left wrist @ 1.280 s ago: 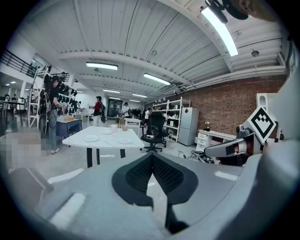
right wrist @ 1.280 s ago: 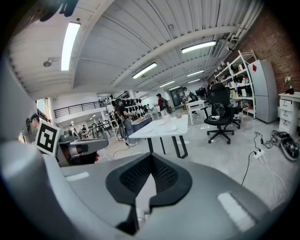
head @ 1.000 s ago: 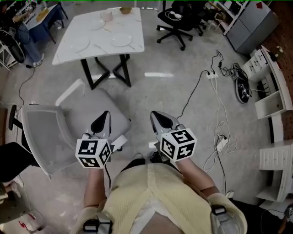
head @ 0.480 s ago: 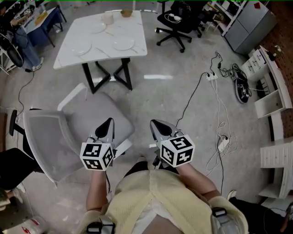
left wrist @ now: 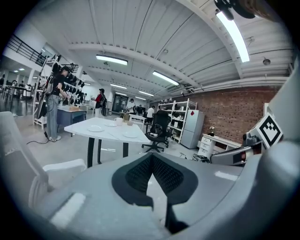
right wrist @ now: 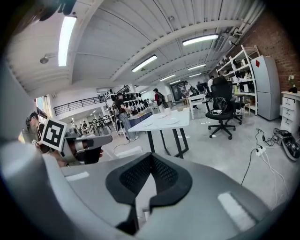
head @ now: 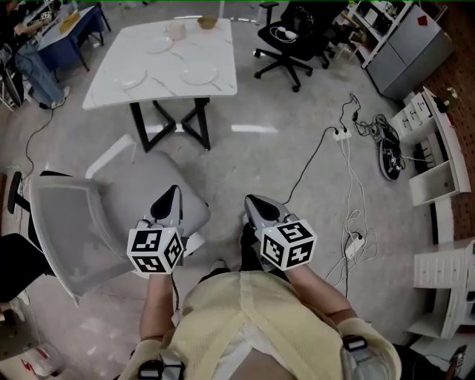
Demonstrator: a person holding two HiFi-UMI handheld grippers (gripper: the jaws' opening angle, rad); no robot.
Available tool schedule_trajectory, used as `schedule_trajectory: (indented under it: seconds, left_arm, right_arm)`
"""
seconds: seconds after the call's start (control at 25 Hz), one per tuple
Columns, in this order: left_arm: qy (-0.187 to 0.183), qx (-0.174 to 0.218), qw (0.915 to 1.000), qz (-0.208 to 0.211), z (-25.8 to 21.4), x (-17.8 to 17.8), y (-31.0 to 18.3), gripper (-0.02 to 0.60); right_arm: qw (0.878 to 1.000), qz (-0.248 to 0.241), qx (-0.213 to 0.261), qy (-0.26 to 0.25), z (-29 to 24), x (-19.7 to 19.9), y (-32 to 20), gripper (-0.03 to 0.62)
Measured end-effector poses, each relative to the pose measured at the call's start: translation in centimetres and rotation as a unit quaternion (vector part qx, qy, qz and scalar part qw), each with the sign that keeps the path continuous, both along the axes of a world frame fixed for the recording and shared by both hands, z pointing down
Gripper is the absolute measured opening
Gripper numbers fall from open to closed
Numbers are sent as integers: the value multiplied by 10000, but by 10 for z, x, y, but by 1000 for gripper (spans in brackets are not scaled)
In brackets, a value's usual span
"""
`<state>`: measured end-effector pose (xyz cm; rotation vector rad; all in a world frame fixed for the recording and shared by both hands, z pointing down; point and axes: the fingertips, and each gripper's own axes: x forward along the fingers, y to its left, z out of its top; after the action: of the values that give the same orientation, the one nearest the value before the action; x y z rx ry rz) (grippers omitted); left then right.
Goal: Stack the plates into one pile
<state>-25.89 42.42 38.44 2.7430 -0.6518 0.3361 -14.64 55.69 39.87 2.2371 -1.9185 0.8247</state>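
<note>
White marbled tabletop stands well beyond the left gripper and right gripper, both clenched empty. Round white plates lie apart: left plate toward its left edge, right plate toward its right edge, back plate and small tan bowl, contents unreadable, near the far edge.

1. The head view is looking steeply down from above the person, with the left gripper and right gripper close below and the table far ahead.
2. The left gripper view is looking roughly level along its jaws toward the distant table.
3. The right gripper view is facing likewise, catching the left gripper at its left.
4. All three are sharing the table.
</note>
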Motion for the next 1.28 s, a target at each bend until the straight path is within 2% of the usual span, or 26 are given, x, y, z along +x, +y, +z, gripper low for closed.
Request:
schedule_trajectory:
  seconds: [0.28,0.6,0.72,0.84,1.04,1.28]
  left_arm:
    - [-95,-169,9996,-216,4,44,-18,-5]
    - [-208,50,9989,-406,2,105,-49,-2]
    - [-400,121,9974,-588,4,121,-60,-2]
    - [-456,161,9969,-628,2,143,-68,0]
    - [-409,213,9963,-731,-2,173,-87,0]
    - [-293,166,9956,-877,-5,206,-102,0]
  right_arm:
    - [9982,-577,174,-79,-5,48,-51,0]
    - [9938,-1024,158,-404,-2,104,-94,0]
    - [9909,-1174,245,-606,-5,121,-106,0]
    - [9903,-1163,249,-718,-4,145,-113,0]
    - [9916,-1120,212,-619,0,179,-128,0]
    - [9880,-1314,313,-755,-4,207,-146,12]
